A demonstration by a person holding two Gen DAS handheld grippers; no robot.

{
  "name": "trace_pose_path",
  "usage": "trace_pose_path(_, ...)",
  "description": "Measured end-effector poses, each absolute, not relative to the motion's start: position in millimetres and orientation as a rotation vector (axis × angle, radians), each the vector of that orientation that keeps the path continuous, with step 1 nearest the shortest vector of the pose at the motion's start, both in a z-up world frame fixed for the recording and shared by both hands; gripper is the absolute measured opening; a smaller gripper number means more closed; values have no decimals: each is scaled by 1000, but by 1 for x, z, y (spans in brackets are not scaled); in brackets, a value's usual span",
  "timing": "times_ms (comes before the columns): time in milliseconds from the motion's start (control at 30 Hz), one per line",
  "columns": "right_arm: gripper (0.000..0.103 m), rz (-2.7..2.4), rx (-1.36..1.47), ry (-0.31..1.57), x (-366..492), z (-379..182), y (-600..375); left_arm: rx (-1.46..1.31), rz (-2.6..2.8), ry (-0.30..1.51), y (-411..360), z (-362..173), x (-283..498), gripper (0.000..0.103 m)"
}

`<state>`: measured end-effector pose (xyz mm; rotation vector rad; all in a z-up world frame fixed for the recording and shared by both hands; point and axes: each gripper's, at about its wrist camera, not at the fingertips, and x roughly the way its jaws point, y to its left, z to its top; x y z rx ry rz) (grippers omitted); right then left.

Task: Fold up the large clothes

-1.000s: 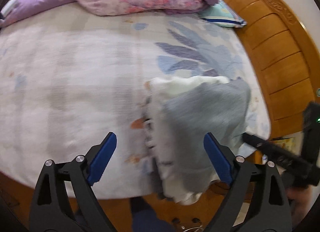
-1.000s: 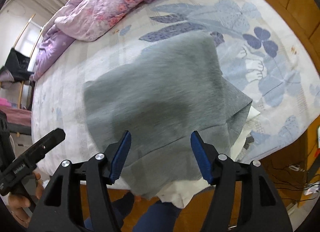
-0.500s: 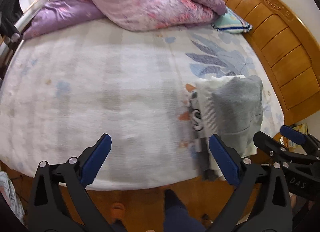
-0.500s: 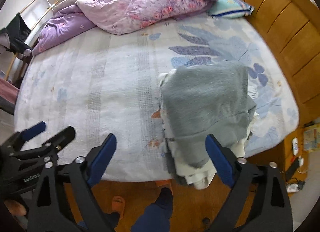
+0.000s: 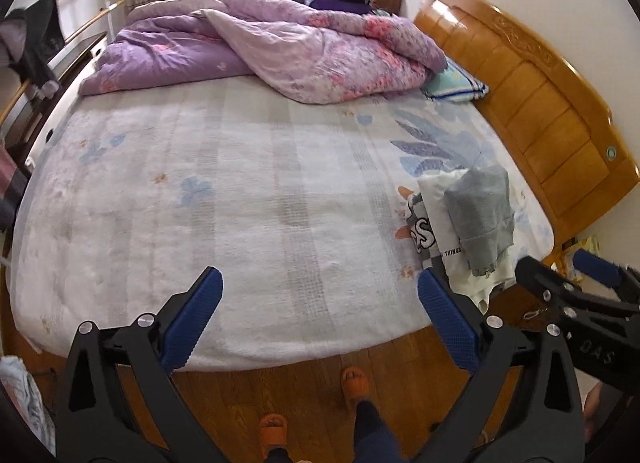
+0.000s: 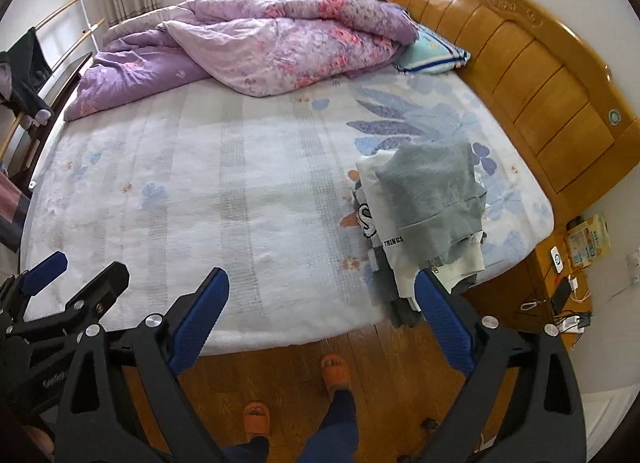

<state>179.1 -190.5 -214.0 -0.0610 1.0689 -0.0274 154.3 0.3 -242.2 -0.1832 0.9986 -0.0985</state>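
Note:
A folded grey garment (image 5: 480,211) (image 6: 432,195) lies on top of a stack of folded clothes, with a white printed one (image 5: 444,239) (image 6: 394,241) under it, at the bed's near right corner. My left gripper (image 5: 318,311) is open and empty, held back over the bed's near edge, left of the stack. My right gripper (image 6: 322,309) is open and empty, also back from the bed, with the stack just beyond its right finger. Each gripper shows at the edge of the other's view.
The bed (image 5: 240,199) has a pale floral sheet. A purple duvet (image 5: 280,47) is heaped at the far side beside a teal pillow (image 5: 456,81). A wooden headboard (image 5: 540,103) runs along the right. A nightstand (image 6: 560,279) with cables stands right. My feet stand on the wooden floor (image 6: 292,379).
Both grippers have pulled back and up from the grey garment, which stays on the stack. The whole bed and the floor have come into view.

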Motion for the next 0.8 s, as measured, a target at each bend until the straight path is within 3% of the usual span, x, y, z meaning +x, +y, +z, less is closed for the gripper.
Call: trace_pose_path(800,91,33,-69,851,82,-104,-123,-112,-16,724,62,-113,47,98)
